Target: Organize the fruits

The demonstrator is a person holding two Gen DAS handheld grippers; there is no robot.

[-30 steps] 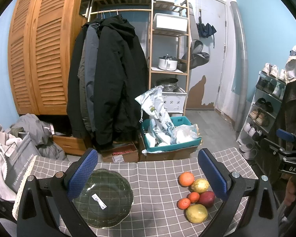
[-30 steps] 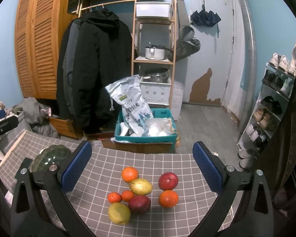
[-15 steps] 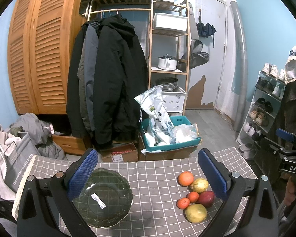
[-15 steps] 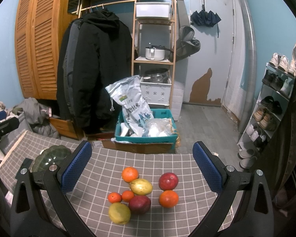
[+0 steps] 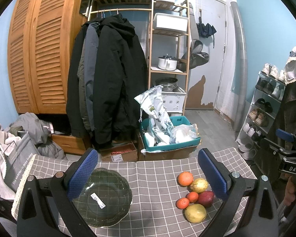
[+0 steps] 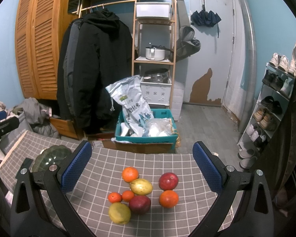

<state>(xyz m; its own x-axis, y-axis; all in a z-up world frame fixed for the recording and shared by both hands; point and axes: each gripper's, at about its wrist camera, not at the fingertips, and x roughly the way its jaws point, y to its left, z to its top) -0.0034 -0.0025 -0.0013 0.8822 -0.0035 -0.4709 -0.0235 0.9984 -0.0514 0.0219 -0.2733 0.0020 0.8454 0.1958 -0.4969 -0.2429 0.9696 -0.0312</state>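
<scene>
Several fruits lie on the grey checked tablecloth [image 6: 108,164]: an orange [image 6: 130,174], a yellow mango [image 6: 141,186], a red apple [image 6: 168,181], another orange [image 6: 168,198], a dark red fruit [image 6: 139,204], two small tangerines [image 6: 114,197] and a yellow fruit [image 6: 119,212]. My right gripper [image 6: 142,167] is open and empty above them. A dark green glass plate [image 5: 102,197] sits at the left, empty, below my open left gripper [image 5: 148,173]. The fruit cluster [image 5: 195,195] shows at the right in the left wrist view.
Beyond the table's far edge stand a teal crate [image 6: 146,134] with bags on cardboard boxes, hanging coats [image 6: 92,69], a wooden shelf [image 6: 154,39] and a shoe rack [image 6: 274,108]. A grey bag [image 5: 19,164] and clothes lie at the left.
</scene>
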